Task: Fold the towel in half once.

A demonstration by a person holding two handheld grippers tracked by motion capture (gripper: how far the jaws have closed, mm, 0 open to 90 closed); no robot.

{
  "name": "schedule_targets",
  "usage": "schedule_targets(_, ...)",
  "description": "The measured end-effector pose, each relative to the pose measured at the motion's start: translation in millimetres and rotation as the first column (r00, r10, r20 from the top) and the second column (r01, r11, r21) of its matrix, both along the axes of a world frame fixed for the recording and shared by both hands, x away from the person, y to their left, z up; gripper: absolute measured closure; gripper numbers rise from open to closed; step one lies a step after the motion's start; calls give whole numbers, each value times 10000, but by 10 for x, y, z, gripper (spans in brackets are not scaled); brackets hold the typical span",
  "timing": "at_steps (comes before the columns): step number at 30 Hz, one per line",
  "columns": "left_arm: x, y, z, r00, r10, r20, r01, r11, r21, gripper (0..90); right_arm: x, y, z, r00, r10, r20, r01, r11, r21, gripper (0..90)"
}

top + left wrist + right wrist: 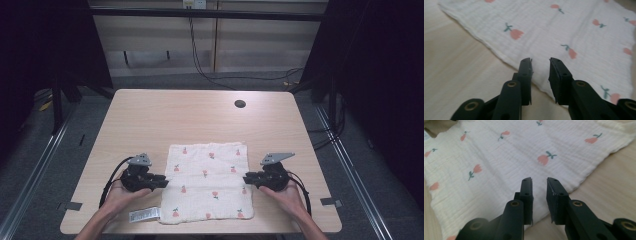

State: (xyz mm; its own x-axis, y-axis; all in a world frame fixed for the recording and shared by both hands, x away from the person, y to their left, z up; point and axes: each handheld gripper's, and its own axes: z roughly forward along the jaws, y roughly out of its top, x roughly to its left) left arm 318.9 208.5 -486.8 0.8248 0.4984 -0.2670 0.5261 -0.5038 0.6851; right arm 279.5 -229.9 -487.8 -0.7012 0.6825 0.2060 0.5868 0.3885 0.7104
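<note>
left hand [116, 196]: palm up, cradling left gripper [161, 181], pointing inward to the right, jaws parted by a narrow gap, nothing between the pads | right hand [285, 196]: palm up, cradling right gripper [247, 179], pointing inward to the left, jaws parted by a narrow gap, nothing pinched | both forearms enter from the bottom edge, angled inward

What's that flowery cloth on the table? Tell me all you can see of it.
The cloth is a white, crinkly woven square, like thin cotton gauze, printed with small pink tulips on green stems. It lies spread flat and nearly square-on at the near edge of the table. A white label sticks out at its near left corner. The left gripper and right gripper sit at its side edges, jaws slightly apart over the hems, not gripping it.
</note>
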Motion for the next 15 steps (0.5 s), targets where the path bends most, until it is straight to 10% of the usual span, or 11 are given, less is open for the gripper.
schedule_targets(15,358,100,50,9858,1666,204,-1663,9859,-159,616,459,-129,178,9960,-759,478,733,9959,530,653)
